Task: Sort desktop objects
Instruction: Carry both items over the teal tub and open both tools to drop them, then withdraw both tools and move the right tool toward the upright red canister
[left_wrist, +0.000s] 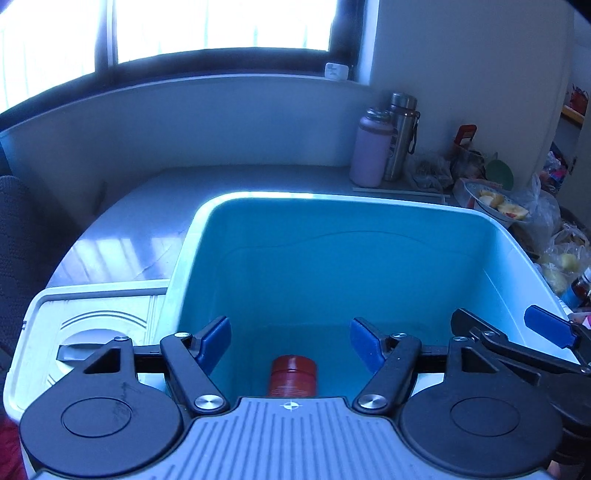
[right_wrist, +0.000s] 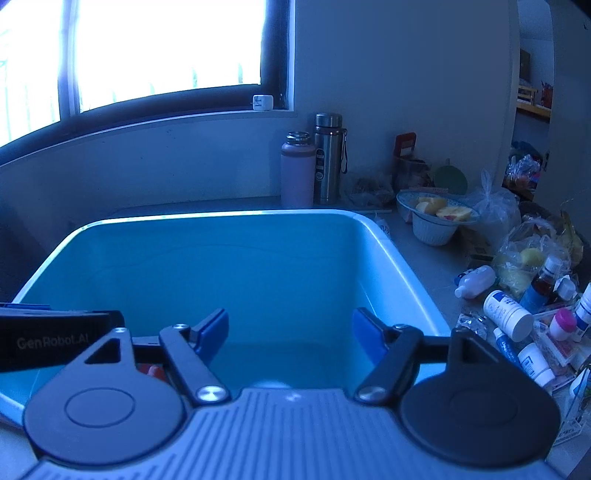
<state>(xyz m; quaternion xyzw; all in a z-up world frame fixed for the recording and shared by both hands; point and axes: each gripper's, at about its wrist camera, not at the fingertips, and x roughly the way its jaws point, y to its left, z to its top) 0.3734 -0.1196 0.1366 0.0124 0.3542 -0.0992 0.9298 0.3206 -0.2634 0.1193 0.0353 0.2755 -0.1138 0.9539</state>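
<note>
Both tools, left tool (left_wrist: 290, 341) and right tool (right_wrist: 290, 338), hang over the blue bin (left_wrist: 369, 214); fingers spread wide, gripping nothing. A red-capped bottle (left_wrist: 293, 374) lies inside.

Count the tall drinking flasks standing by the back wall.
2. A pink flask stands left of a steel flask, side by side near the wall behind the blue bin. Clutter further right may hide others.

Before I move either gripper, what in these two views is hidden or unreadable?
- Red-capped bottle in the bin, left wrist view: lower body hidden by gripper housing.
- Bin floor, right wrist view: near part hidden by the housing; a red item barely shows.
- Small bottles, right wrist view: labels too small; cut by the right edge.
</note>
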